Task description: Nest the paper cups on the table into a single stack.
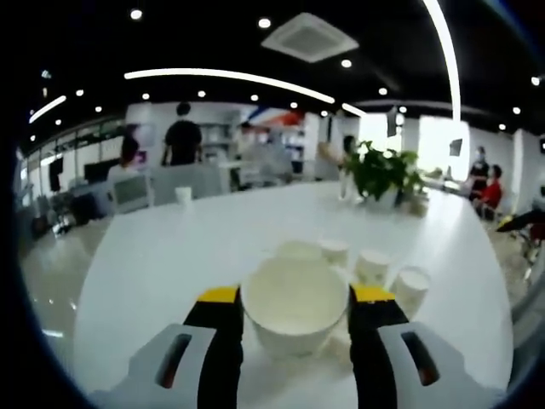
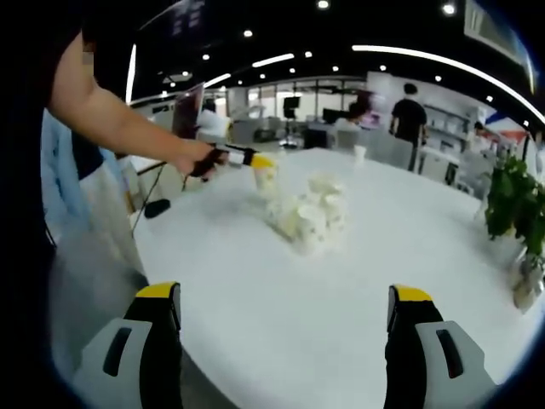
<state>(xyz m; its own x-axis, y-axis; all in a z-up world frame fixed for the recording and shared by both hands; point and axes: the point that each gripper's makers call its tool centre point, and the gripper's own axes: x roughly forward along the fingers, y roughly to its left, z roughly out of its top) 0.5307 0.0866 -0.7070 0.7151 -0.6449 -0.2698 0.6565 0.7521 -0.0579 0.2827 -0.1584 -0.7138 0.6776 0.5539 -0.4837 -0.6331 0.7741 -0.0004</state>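
Observation:
A white paper cup stands upright, mouth up, between the yellow-tipped jaws of my left gripper, which is shut on its sides. Just beyond it several more paper cups stand close together on the white table. In the right gripper view the left gripper, held in a person's hand, grips that cup at the left edge of the cluster of cups. My right gripper is open over the near part of the table, well short of the cups, with nothing between its jaws.
A potted plant stands at the table's far side, also visible as the plant at the right. One lone cup sits at the far edge. People stand and sit in the office beyond. The person's body is at the table's left edge.

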